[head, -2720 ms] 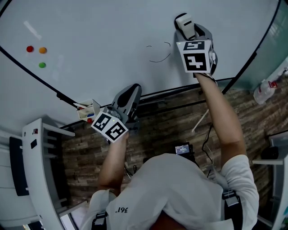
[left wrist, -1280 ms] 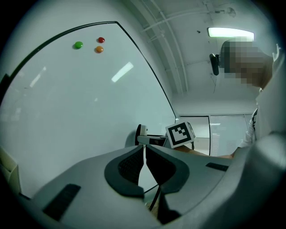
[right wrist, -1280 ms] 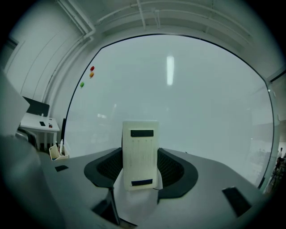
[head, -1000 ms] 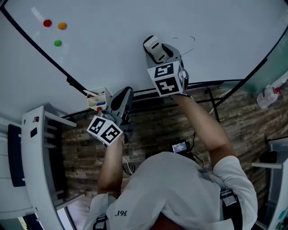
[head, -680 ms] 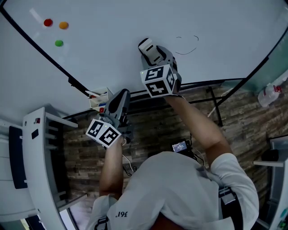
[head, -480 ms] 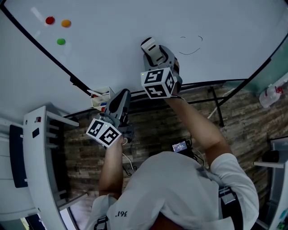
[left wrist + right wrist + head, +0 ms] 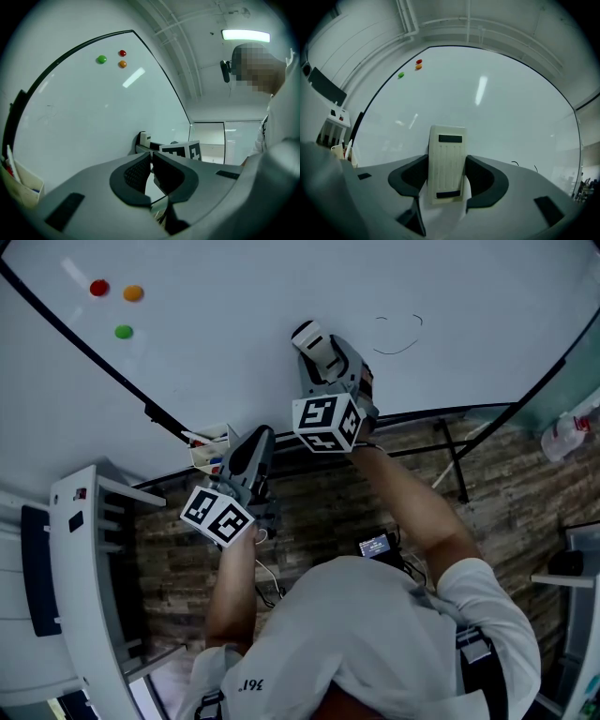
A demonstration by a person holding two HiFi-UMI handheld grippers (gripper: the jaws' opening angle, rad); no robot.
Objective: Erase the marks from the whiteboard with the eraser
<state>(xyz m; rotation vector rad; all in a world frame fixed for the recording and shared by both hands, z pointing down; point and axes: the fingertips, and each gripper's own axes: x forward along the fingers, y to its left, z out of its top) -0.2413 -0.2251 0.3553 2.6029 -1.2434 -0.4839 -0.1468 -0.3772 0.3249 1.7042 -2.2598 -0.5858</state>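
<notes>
A white whiteboard [image 7: 234, 296] fills the top of the head view. Thin black curved marks [image 7: 398, 334] sit on its lower right part; in the right gripper view the marks [image 7: 525, 166] lie low at the right. My right gripper [image 7: 319, 348] is shut on the cream eraser [image 7: 309, 337], held against the board left of the marks. The eraser [image 7: 447, 161] stands upright between the dark pads. My left gripper [image 7: 261, 439] hangs lower, at the board's bottom edge, jaws shut on nothing [image 7: 151, 168].
Red [image 7: 98, 288], orange [image 7: 133, 293] and green [image 7: 123, 332] magnets stick to the board's upper left. A small marker holder [image 7: 208, 451] hangs on the frame next to my left gripper. A white cabinet [image 7: 84, 596] stands at the left, a bottle [image 7: 567, 432] at the right.
The right gripper with the eraser went from the right of the marks to their left. The marks look unchanged. The left gripper stayed low by the marker holder.
</notes>
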